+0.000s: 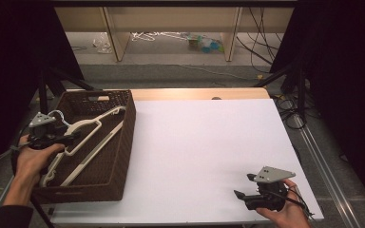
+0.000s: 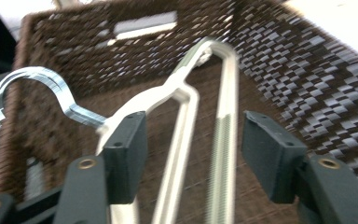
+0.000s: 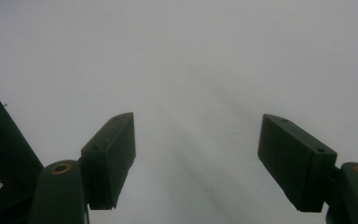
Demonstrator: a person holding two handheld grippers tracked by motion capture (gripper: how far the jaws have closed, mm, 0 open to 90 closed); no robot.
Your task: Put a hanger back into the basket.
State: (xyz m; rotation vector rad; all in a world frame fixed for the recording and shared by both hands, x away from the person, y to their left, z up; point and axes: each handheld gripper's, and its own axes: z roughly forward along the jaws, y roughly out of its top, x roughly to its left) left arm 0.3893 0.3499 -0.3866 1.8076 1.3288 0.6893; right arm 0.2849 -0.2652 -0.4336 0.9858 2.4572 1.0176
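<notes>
A cream plastic hanger [image 1: 91, 127] with a metal hook [image 1: 59, 114] lies tilted inside a dark brown woven basket [image 1: 129, 124] at the table's left edge. My left gripper [image 1: 71, 138] hovers over the basket's left side, held by a hand. In the left gripper view that gripper [image 2: 193, 154] is open, and the hanger's bars [image 2: 223, 140] run up between the jaws with a gap to the right pad; the hook [image 2: 32, 77] curves off to the left. My right gripper [image 1: 244, 185] sits low over the white table top [image 1: 204, 152] near the front right, open [image 3: 196, 154] with nothing between its jaws.
The basket has a handle slot [image 2: 144, 25] in its far wall. Behind the table stand wooden frame legs [image 1: 114, 38] and loose cables [image 1: 261, 47] on the floor. Dark curtains flank both sides. A metal rail [image 1: 323, 161] runs along the floor to the right.
</notes>
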